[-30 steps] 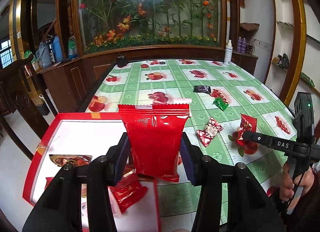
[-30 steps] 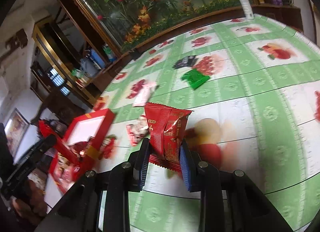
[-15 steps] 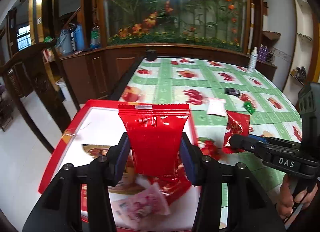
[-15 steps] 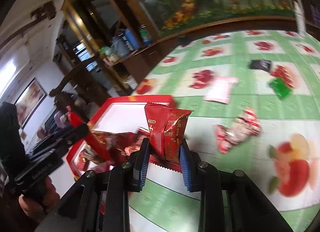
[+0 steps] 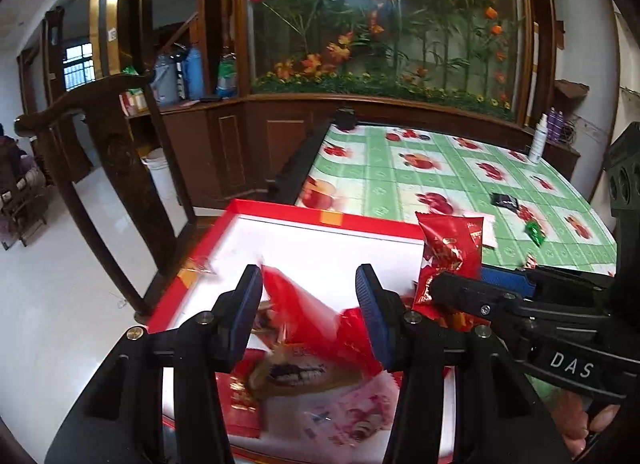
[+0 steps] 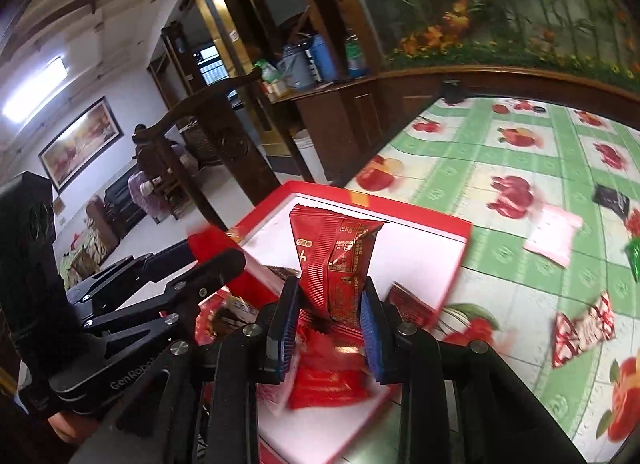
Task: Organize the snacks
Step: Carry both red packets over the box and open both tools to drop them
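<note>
Left claw: my left claw [image 5: 310, 308] hangs over the red box [image 5: 320, 219], jaws set partly apart
Left load: a bright red packet [image 5: 304, 316] lies slantwise between the two blue pads, smeared by blur; I cannot tell whether the pads press on it
Right claw: my right claw [image 6: 330, 304] is pinching a dark red packet [image 6: 336, 260] by its lower end, and the packet stands upright over the box's white floor
Right claw from the left camera: it reaches in from the right, its packet above the box's right rim
Box: it sits at the near left corner of the table [image 6: 500, 151], which wears a green checked cloth printed with fruit
Inside the box: a brown-pictured packet [image 5: 296, 372], a pink packet [image 5: 352, 420] and more red wrappers (too blurred for me to count)
Loose on the cloth: a pale pink packet [image 6: 554, 234] just right of the box, a black packet [image 6: 610, 199] and a green one [image 6: 634, 252] further right, and a red-and-white packet [image 6: 584, 328] nearer the camera, all apart from the box
</note>
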Action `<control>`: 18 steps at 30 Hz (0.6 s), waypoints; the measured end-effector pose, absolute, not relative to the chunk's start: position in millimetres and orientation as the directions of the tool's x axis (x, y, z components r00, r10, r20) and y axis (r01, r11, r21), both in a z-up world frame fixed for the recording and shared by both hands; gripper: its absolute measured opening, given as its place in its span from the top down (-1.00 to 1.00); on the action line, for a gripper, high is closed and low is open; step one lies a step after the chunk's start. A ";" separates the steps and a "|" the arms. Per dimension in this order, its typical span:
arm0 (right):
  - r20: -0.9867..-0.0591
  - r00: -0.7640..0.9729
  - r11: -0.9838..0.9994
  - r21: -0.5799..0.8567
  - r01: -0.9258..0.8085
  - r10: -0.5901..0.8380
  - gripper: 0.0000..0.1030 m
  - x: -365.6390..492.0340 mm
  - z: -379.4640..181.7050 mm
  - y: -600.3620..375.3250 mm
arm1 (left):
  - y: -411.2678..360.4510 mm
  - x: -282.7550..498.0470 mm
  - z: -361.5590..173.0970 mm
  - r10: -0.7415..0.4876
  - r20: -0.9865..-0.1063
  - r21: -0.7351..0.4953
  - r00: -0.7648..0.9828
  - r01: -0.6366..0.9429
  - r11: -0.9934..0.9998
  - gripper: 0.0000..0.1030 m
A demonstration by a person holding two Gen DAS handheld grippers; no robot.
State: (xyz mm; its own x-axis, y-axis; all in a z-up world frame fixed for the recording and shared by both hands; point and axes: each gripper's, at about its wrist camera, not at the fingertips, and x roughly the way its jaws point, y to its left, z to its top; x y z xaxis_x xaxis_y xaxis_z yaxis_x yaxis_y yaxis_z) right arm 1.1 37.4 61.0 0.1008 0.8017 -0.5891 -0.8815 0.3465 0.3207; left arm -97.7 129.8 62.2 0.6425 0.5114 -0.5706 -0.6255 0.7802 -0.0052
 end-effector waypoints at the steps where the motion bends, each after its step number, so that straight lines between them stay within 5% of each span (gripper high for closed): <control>1: -0.589 0.100 0.343 0.316 -0.884 0.802 0.42 -0.2 61.9 41.1 | 132.6 -98.1 62.3 0.516 -0.572 -0.005 0.638 -0.632 0.775 0.08; 10: -0.605 0.127 0.342 0.255 -0.904 0.786 0.36 -11.9 61.6 62.1 | 146.5 -99.2 51.5 0.544 -0.597 0.021 0.589 -0.667 0.745 0.08; 12: -0.603 0.136 0.347 0.247 -0.905 0.786 0.15 -12.4 61.2 60.6 | 148.4 -98.6 51.0 0.542 -0.604 0.021 0.584 -0.668 0.744 0.07; 15: -0.590 0.162 0.366 0.244 -0.898 0.791 0.12 -6.4 60.6 51.6 | 151.7 -98.2 47.1 0.543 -0.622 0.018 0.565 -0.683 0.730 -0.25; 18: -0.587 0.213 0.416 0.236 -0.878 0.781 0.08 7.4 57.0 35.4 | 155.0 -99.5 44.0 0.544 -0.634 0.014 0.550 -0.694 0.720 -0.31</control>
